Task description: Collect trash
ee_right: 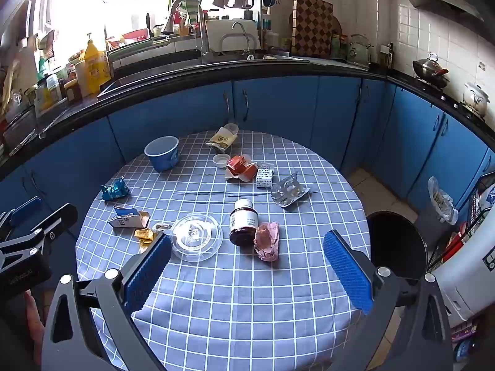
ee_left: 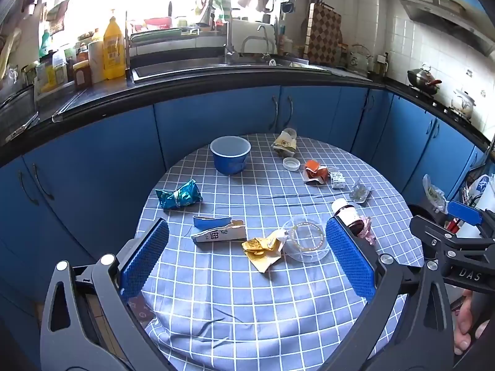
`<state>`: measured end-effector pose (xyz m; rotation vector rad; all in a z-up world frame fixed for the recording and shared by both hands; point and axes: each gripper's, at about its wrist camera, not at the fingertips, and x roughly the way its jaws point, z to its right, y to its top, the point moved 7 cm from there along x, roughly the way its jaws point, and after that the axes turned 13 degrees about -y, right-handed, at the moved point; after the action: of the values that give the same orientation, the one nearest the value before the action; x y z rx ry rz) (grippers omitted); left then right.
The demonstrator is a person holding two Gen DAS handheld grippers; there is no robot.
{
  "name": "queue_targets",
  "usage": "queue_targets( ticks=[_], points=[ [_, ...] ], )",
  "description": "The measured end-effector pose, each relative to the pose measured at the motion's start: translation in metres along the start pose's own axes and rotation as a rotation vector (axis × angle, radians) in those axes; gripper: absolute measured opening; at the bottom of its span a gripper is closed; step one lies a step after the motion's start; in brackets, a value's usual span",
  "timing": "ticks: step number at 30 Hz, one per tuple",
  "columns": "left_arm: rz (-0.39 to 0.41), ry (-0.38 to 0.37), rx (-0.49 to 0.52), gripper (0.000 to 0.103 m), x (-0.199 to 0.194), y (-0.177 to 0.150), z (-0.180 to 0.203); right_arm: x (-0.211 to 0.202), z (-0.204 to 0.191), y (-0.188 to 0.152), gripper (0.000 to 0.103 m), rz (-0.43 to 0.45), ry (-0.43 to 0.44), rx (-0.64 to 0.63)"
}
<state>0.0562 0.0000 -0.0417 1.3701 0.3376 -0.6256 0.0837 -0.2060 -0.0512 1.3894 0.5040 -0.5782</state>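
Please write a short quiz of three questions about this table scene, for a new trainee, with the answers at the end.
1. True or false: the dark brown medicine bottle with a white cap stands upright on the checked tablecloth.
2. Which item touches the bottle's base? A) crumpled pink wrapper B) blue plastic cup C) silver blister pack
3. Fill in: both the left gripper and the right gripper are ____ and hold nothing.

Key: 1 false, it lies on its side; 2 A; 3 open.
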Motion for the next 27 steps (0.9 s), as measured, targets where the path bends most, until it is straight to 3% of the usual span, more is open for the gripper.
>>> queue_targets(
  ticks=[8, 27],
  points=[
    [0.026, -0.006, -0.021, 0.100, -0.007, 0.011, 0.004, 0.000, 0.000, 0.000, 0.096, 0.000, -0.002, 0.000],
    [0.023, -0.021, 0.002, 0.100, -0.005, 0.001, 0.004, 0.001, 0.001, 0.000, 0.096, -0.001, -0.001, 0.000]
  ],
)
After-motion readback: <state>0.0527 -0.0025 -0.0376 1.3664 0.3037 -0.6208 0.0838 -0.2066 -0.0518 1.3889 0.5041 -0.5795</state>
